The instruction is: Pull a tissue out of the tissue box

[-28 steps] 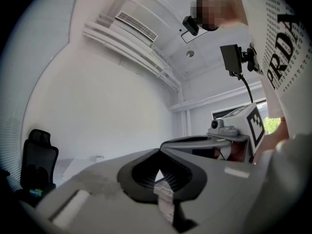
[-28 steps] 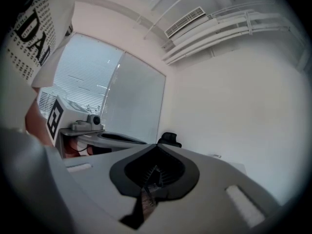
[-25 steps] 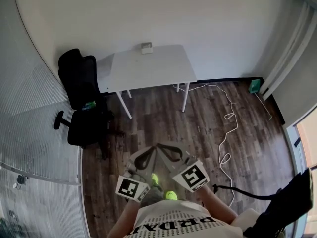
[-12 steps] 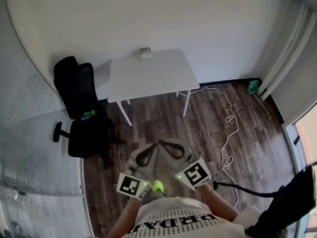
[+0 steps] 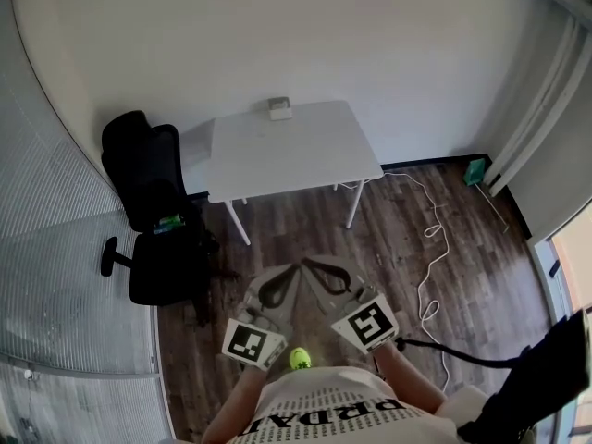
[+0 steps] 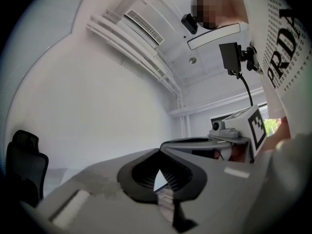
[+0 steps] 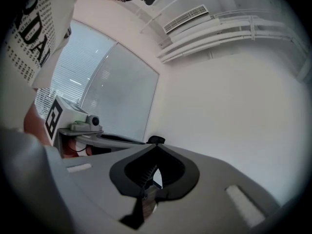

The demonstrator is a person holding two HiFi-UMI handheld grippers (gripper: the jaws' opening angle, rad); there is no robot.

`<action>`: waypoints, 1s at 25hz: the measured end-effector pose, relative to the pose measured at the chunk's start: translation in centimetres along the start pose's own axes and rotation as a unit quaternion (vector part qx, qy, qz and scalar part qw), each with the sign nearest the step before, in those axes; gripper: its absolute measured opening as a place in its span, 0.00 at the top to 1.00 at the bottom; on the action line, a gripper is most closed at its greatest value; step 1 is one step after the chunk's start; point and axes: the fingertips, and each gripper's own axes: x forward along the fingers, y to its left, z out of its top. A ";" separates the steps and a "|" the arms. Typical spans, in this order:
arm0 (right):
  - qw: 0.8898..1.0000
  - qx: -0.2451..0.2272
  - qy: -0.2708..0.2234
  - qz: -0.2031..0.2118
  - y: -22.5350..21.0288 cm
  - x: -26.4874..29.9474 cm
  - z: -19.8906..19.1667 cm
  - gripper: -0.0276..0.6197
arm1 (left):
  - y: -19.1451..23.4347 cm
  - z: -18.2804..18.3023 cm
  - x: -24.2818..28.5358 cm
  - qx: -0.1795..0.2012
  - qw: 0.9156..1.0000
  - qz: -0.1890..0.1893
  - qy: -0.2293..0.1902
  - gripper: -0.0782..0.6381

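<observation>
A small tissue box (image 5: 279, 108) sits at the far edge of a white table (image 5: 296, 155), against the wall. I hold both grippers close to my body, over the wood floor and well short of the table. The left gripper (image 5: 289, 271) and the right gripper (image 5: 308, 266) point toward the table with their tips almost touching each other. In the left gripper view the left gripper (image 6: 159, 150) has its jaws together and nothing between them. In the right gripper view the right gripper (image 7: 156, 145) is likewise shut and holds nothing. Neither gripper view shows the box.
A black office chair (image 5: 153, 211) stands left of the table. A white cable (image 5: 430, 248) runs across the floor on the right. A small green object (image 5: 474, 166) lies by the right wall and a dark object (image 5: 546, 387) at the lower right. A glass wall (image 5: 55, 266) runs along the left.
The table has come lower and larger in the head view as I moved toward it. Both grippers stay shut and side by side, carried along with me.
</observation>
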 end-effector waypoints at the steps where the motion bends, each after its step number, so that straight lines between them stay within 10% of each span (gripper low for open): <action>1: 1.000 -0.001 0.001 -0.001 -0.1 0.3 -0.2 0.95 | 0.3 -0.1 0.1 -0.001 1.000 -0.001 -0.002 0.90; 25: 0.999 0.019 0.003 0.041 -15.9 3.4 -5.3 0.95 | 4.2 -3.6 16.3 -0.003 0.999 0.040 0.026 0.90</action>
